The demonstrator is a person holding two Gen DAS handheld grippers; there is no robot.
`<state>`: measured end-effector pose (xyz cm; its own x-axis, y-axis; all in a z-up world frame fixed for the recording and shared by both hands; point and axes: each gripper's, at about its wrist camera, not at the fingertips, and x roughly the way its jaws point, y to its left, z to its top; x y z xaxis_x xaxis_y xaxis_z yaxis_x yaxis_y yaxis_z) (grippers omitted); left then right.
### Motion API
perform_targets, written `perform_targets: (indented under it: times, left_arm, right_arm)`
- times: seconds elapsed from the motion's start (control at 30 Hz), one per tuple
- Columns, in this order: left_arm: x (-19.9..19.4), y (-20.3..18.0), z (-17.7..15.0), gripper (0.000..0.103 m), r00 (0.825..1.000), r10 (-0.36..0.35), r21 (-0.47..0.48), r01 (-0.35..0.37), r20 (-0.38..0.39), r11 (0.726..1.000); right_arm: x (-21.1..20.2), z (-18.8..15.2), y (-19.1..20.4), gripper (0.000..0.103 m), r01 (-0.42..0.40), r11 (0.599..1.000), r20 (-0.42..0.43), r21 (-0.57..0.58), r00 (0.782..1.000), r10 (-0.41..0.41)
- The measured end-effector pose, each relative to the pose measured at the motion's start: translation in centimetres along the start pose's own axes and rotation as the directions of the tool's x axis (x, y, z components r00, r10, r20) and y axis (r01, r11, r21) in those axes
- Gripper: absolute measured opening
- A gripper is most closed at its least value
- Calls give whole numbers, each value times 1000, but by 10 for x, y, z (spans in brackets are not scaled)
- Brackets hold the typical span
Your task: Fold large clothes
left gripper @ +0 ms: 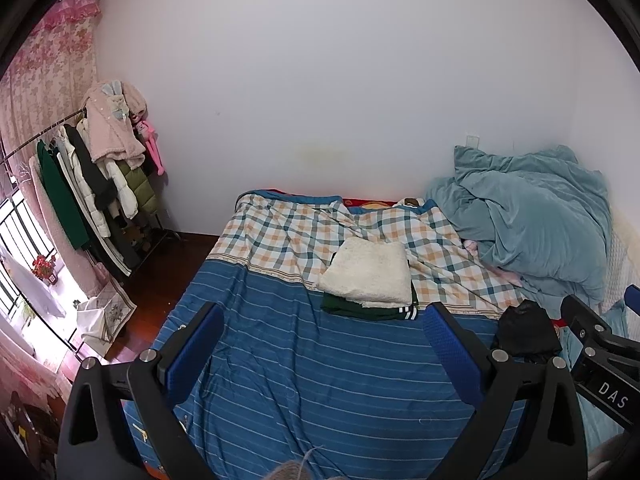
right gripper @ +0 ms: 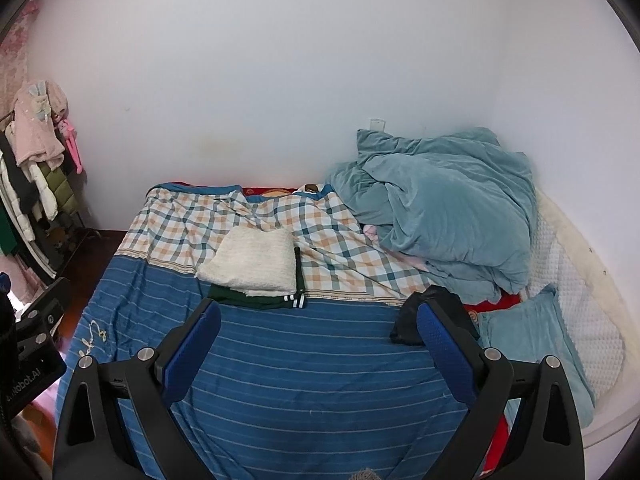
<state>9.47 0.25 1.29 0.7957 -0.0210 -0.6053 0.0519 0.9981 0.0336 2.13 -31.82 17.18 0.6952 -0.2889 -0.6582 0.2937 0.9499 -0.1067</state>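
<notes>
Left tongs [left gripper: 324, 344] gape; right tongs [left gripper: 592, 344] read "DAS".

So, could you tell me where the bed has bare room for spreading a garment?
The blue striped sheet is free from the folded pile down to the open grippers, left of the black garment. The right side is crowded by the teal duvet and pillow.

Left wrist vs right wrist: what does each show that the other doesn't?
Left wrist only: the window, red flowers, and the full clothes rack.
Right wrist only: the teal pillow and white blanket at the bed's right edge.
Both: open tongs over the blue striped sheet, the folded white garment stacked on a green one, the black garment, and the teal duvet.
</notes>
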Motion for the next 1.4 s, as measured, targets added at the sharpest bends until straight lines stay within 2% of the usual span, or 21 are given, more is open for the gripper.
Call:
perform_targets:
  times: [1.4]
  left_arm:
    - [-2,-3,8,102,1000,-16,9,16,-15,1000]
  right_arm:
    - [8,1,5,101,-17,1000,-14,-16,1000,17]
